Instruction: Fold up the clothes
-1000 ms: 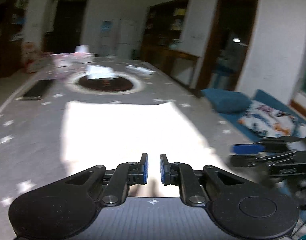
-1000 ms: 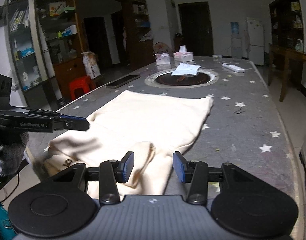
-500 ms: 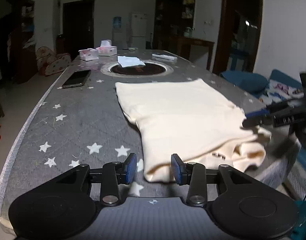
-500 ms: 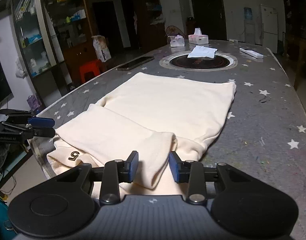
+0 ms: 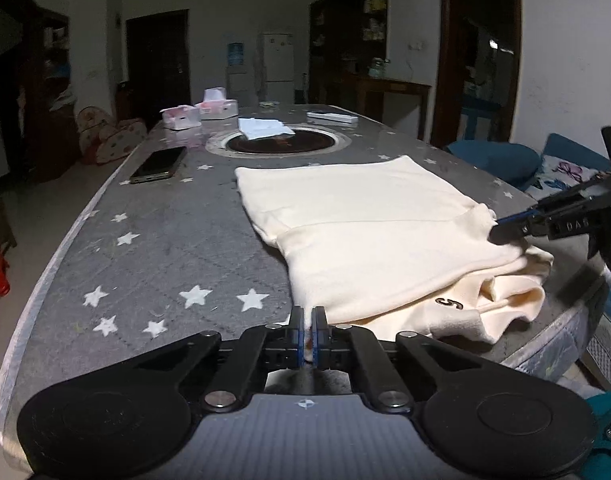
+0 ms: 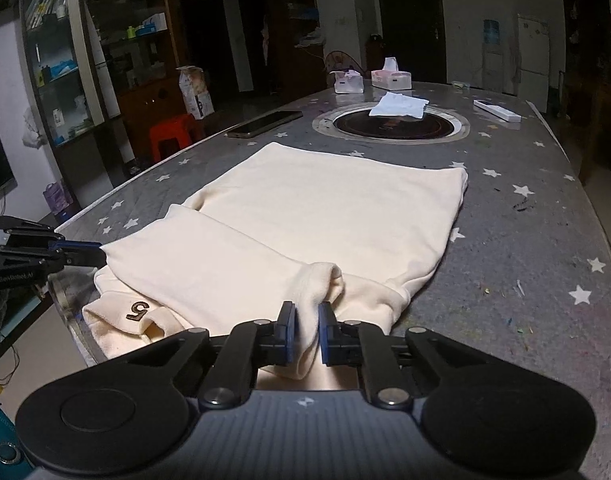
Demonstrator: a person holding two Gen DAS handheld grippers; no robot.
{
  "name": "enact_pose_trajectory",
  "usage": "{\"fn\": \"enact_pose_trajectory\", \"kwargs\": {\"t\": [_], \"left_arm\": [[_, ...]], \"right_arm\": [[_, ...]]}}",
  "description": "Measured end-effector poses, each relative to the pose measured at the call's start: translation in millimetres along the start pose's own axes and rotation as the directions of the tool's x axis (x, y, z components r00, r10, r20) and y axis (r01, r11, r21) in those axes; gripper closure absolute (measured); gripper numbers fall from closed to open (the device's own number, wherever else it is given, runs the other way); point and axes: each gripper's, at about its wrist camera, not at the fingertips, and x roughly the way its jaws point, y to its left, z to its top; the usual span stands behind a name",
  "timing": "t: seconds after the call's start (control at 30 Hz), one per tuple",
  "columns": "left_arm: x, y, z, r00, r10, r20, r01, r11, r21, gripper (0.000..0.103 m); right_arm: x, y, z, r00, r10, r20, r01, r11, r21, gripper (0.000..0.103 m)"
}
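A cream garment [image 5: 365, 220] [image 6: 305, 208] lies on the grey star-patterned table [image 5: 165, 248] [image 6: 525, 260], its near part folded over, a small "5" badge near the table's end. My left gripper [image 5: 308, 316] is shut on the fold's near left corner; in the right wrist view it [image 6: 99, 254] touches that same corner at far left. My right gripper [image 6: 306, 312] has a bunched fold of the cloth between its pads, and its jaws are closing on it. Seen from the left wrist, the right gripper [image 5: 501, 228] meets the garment's right edge.
A phone [image 5: 159, 164] [image 6: 265, 123] lies past the garment on the left. A round inset hob [image 5: 281, 142] [image 6: 389, 122] carries a white cloth. Tissue boxes [image 5: 181, 116] and a remote [image 6: 496, 110] sit farther back. The table's end runs just under both grippers.
The left gripper swung to the garment's near left corner, stood open half a second ago, and is now shut on it. The right jaws narrowed onto the bunched fold.
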Motion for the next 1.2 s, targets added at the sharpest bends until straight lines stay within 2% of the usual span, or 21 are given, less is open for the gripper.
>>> {"fn": "enact_pose_trajectory", "kwargs": {"t": [0.13, 0.2, 0.23, 0.4, 0.57, 0.67, 0.8, 0.87, 0.97, 1.13, 1.2], "left_arm": [[-0.7, 2.8, -1.2, 1.0, 0.006, -0.025, -0.007, 1.0, -0.018, 0.099], [-1.1, 4.2, 2.1, 1.0, 0.003, -0.031, -0.004, 1.0, -0.026, 0.098], [-1.8, 6.2, 5.6, 1.0, -0.002, -0.029, 0.001, 0.999, -0.035, 0.094], [-2.1, 12.6, 28.6, 1.0, -0.01, 0.008, 0.011, 0.998, -0.061, 0.094], [23.3, 5.9, 55.3, 0.996, -0.084, 0.032, 0.086, 0.993, -0.076, 0.094], [48.6, -3.4, 64.1, 0.993, -0.115, 0.022, 0.116, 0.992, -0.048, 0.094], [77.9, -5.8, 62.8, 0.993, -0.113, -0.028, 0.112, 0.993, -0.044, 0.094], [84.0, -2.8, 59.2, 0.994, -0.105, -0.036, 0.103, 0.994, -0.048, 0.088], [85.3, 3.1, 55.8, 0.994, -0.104, -0.035, 0.102, 0.993, -0.062, 0.084], [84.4, 4.0, 55.1, 0.994, -0.102, -0.029, 0.1, 0.994, -0.047, 0.083], [84.1, 3.0, 54.5, 0.995, -0.1, -0.027, 0.099, 0.994, -0.044, 0.083]], "right_arm": [[3.5, -1.1, -0.9, 1.0, 0.001, -0.007, -0.002, 1.0, -0.008, 0.091], [0.7, -1.2, 0.7, 1.0, 0.002, 0.003, -0.002, 1.0, -0.01, 0.087], [-1.3, -1.0, 1.6, 1.0, 0.001, 0.01, -0.001, 1.0, -0.013, 0.086], [-12.2, -0.6, 10.0, 0.998, -0.005, 0.057, 0.007, 0.999, -0.035, 0.086], [-5.5, 1.9, 14.8, 0.998, 0.008, 0.06, -0.004, 0.998, -0.057, 0.086], [1.8, 7.0, 16.0, 0.998, 0.019, 0.057, -0.014, 0.997, -0.08, 0.086], [8.2, 11.5, 16.4, 0.998, 0.027, 0.059, -0.021, 0.994, -0.104, 0.086], [14.2, 9.6, 15.7, 0.999, 0.008, 0.049, -0.002, 0.994, -0.108, 0.086], [21.3, 3.8, 9.9, 1.0, -0.006, 0.009, 0.007, 0.997, -0.081, 0.086], [9.7, 9.5, 9.8, 0.999, 0.007, 0.04, -0.003, 0.995, -0.103, 0.086], [11.2, 10.4, 7.2, 1.0, 0.012, 0.021, -0.009, 0.993, -0.118, 0.086]]}}
